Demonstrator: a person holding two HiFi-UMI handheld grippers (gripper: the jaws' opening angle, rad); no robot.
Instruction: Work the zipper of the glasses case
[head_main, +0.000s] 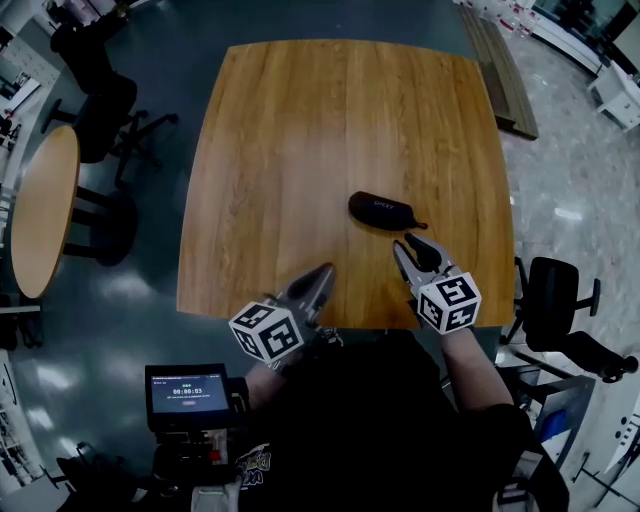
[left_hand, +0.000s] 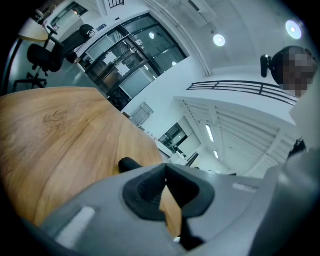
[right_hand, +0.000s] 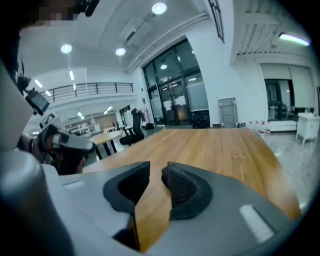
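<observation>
Glasses case (head_main: 382, 210) lies loose on the desk (head_main: 290, 130) just beyond my right tool (head_main: 412, 243), narrowly parted and empty; my left tool (head_main: 325, 272) is closed, empty. I reckon tugging its tiny pull (head_main: 419, 224) unbraced could drag it.

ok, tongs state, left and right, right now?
Left tongs: closed, empty.
Right tongs: slightly open, nothing between them.

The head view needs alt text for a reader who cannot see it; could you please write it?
A black glasses case lies on a wooden table, seen from above. At the near edge the left gripper is shut; the right gripper, slightly open and empty, points at the case from close by.
</observation>
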